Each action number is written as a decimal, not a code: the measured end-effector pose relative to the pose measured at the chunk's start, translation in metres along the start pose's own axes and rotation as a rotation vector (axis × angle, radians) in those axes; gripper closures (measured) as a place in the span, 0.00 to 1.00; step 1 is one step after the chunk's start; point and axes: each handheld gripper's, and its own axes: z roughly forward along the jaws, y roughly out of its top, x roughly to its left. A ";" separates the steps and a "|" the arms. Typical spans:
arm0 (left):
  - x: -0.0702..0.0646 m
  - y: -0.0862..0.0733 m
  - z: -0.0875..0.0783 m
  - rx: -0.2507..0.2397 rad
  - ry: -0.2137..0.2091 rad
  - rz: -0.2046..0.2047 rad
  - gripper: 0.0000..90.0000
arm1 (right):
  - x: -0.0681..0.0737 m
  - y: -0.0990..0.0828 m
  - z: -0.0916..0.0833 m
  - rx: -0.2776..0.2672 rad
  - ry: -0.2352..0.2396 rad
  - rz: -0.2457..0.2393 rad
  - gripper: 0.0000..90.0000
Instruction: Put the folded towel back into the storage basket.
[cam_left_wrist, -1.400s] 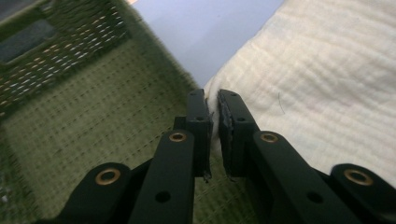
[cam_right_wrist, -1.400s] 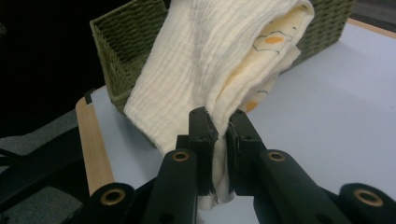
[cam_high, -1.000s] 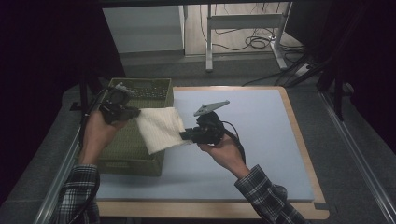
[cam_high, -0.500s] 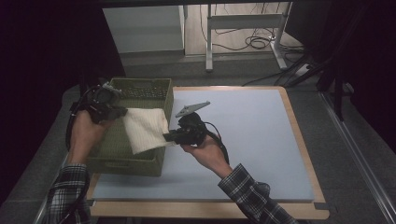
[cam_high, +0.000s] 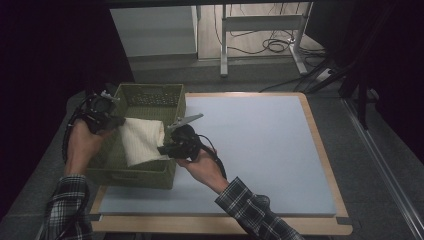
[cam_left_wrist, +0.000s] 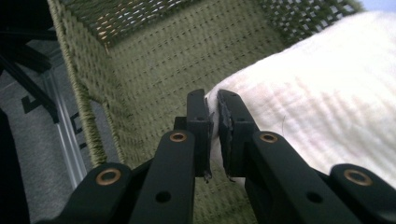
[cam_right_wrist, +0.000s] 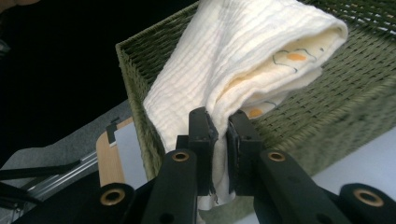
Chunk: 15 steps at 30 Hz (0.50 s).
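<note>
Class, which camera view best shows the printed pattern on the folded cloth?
The right gripper view: the cloth opens toward it, showing orange, dark-outlined prints on the inner layers. The left gripper view shows plain cream weave, and the high view shows a small pale bundle over the green basket.

Right gripper view. The right gripper is seen from behind its two black jaws, which are clamped on a fold of the cloth. The cloth, cream and ribbed with small orange-and-grey prints on its inner layers, is draped across the near rim of the green woven basket. A pale mat, edged by a wooden board, is visible at lower left.
</note>
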 end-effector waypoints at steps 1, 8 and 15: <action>0.001 -0.001 0.002 0.003 0.002 0.000 0.93 | 0.001 0.000 0.004 0.001 -0.002 0.003 0.91; 0.005 -0.004 0.015 0.025 0.012 0.002 0.93 | 0.009 -0.002 0.028 0.023 -0.003 0.030 0.90; 0.002 -0.006 0.039 0.048 0.016 0.016 0.93 | 0.011 -0.008 0.054 0.058 -0.023 0.070 0.90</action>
